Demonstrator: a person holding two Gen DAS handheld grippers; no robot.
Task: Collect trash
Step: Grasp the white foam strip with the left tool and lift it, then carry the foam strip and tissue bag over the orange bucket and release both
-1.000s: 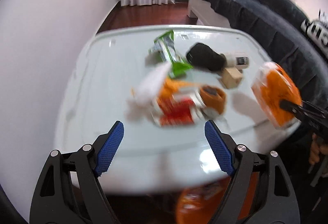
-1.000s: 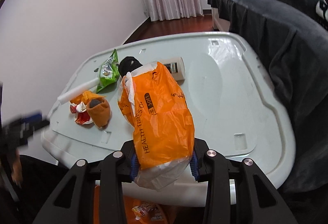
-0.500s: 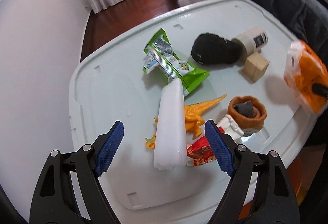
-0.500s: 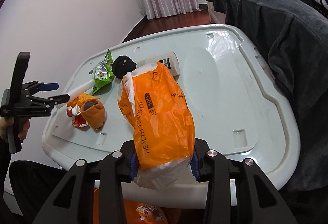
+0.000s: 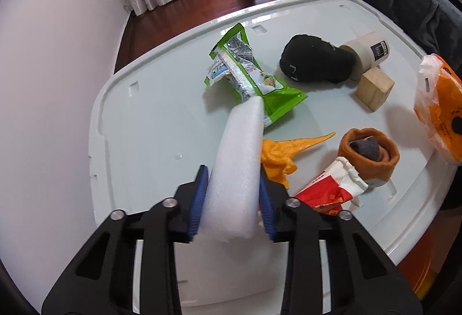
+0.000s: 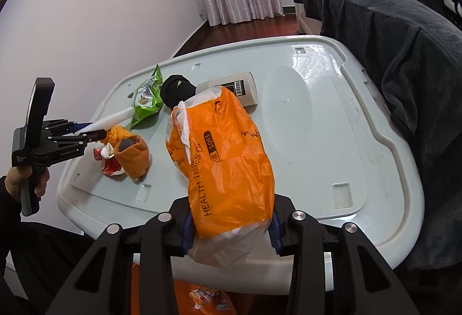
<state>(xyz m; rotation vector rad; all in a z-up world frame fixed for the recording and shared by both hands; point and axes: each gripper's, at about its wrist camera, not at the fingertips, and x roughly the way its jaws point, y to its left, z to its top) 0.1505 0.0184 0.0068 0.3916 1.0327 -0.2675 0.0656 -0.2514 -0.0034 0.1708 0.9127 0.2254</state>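
Foam strip point(image 5: 239, 159) lies at the near left of the table point(image 5: 150, 118), its long axis running away from the left gripper point(image 5: 232, 204) toward the far green wrapper point(image 5: 254, 78), on which its far tip rests. The jaws are closing across its near end, blue pads at both sides. At the right, the right gripper point(image 6: 231, 228) is clamped on the orange bag point(image 6: 225, 159), well apart from the foam, so the left is nearer.
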